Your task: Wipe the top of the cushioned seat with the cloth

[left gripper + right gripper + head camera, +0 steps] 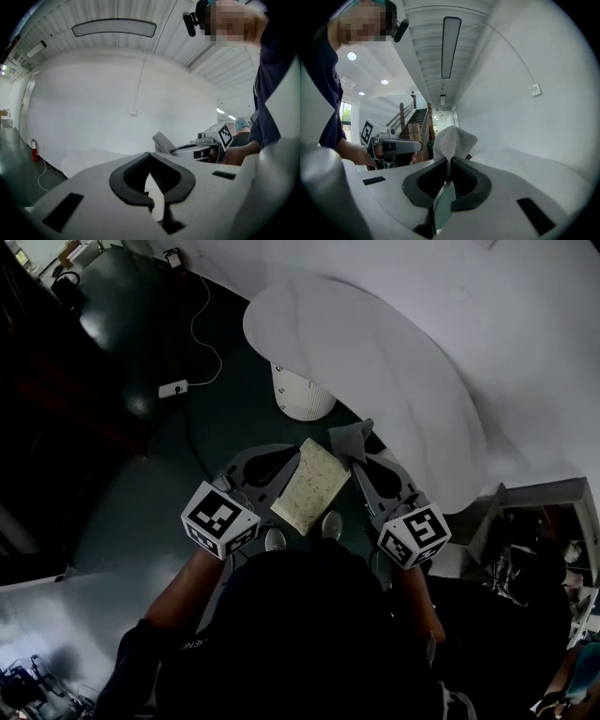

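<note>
Now my right gripper (449, 161) clamps the grey cloth (453, 139) near the patterned seat (309, 486). My left gripper (150, 161) is closed and empty. The lettering on my sleeve (159, 652) is too blurred to read.

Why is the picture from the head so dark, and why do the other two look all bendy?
Head view: dim, floor nearly black, only the white seat bright. Both gripper views: fisheye lenses bend the ceiling lines and darken the corners.

Hidden parts
The cloth's (452, 140) lower end is covered by the right gripper (449, 159); the seat's (309, 486) base is concealed.
</note>
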Available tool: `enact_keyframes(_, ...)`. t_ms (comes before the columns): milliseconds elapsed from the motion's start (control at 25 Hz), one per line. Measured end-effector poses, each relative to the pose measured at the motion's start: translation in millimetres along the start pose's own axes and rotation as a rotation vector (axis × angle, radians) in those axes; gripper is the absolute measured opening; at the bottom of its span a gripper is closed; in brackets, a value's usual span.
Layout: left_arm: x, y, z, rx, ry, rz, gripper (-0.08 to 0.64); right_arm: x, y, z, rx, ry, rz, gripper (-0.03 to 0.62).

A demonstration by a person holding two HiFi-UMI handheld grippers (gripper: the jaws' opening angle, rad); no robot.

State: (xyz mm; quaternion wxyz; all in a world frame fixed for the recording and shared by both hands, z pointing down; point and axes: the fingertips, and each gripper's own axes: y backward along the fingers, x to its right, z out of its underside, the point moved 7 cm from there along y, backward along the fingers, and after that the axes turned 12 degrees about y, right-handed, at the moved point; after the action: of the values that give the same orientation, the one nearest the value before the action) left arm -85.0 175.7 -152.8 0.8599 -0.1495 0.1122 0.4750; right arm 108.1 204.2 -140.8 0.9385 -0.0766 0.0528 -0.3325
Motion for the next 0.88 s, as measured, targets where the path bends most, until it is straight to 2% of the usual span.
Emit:
enact_keyframes(560, -32, 6, -10, 0.026, 0.027, -0.026, 0.006, -2, -31, -12, -0.002, 0.000, -0.022, 0.040)
enact_keyframes(880, -35, 0, -6, 0.025, 0.040, -0.030, 0.006, 2, -34, -8, -0.012, 0.003, -0.027, 0.040)
